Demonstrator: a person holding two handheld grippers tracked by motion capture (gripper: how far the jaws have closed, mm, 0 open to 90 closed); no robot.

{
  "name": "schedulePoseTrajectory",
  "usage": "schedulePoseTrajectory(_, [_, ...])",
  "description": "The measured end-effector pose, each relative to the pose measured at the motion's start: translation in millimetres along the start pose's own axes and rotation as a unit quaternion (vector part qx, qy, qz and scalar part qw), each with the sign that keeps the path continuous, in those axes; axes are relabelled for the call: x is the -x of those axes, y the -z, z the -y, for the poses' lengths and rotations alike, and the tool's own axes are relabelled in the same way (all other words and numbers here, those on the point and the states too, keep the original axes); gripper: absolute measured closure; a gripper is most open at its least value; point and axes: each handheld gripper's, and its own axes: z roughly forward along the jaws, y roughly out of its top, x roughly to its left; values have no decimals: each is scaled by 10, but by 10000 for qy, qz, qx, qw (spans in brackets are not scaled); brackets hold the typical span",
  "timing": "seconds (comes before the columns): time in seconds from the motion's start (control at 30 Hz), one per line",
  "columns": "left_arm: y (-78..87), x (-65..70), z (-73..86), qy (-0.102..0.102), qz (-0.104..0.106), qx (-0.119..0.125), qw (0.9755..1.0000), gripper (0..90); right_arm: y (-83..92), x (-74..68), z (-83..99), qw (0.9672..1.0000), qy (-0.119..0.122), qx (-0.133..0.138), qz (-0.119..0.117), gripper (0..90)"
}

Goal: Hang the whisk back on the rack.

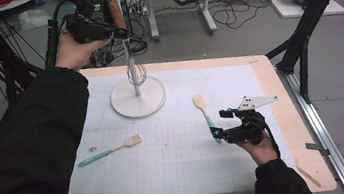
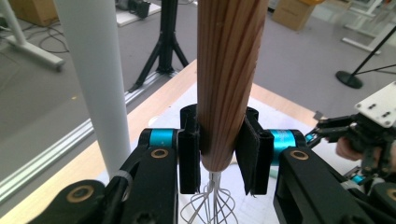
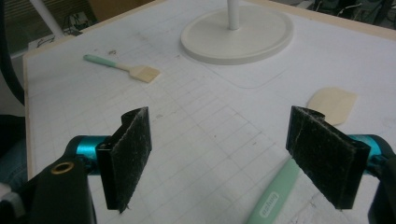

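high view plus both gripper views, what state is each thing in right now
whisk: upright, wooden handle clamped in the left tool, wires hanging down, off the table
left tool: shut on the whisk, raised beside the stand pole
right tool: open, nothing between its pads, low over the mat
spatula: lying flat on the mat, near the right tool
brush: lying flat on the mat, untouched
stand: upright on its round base
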Motion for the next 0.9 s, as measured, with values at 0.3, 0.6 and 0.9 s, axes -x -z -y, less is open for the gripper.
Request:
schedulePoseTrajectory(0.3, [128,80,6,-102,-416,-73,9991,608,8,-15,-10,10000,8,12,-16,211])
schedulePoseTrajectory(0.6, [179,119,-4,-126,-598,-103,9981,520,18,-2,-10,10000,25,49,-18,211])
schedulePoseTrajectory(0.9, [267,144,118,-108,-890,-101,9959,483,40,3,-28,9999,5,153,-55,211])
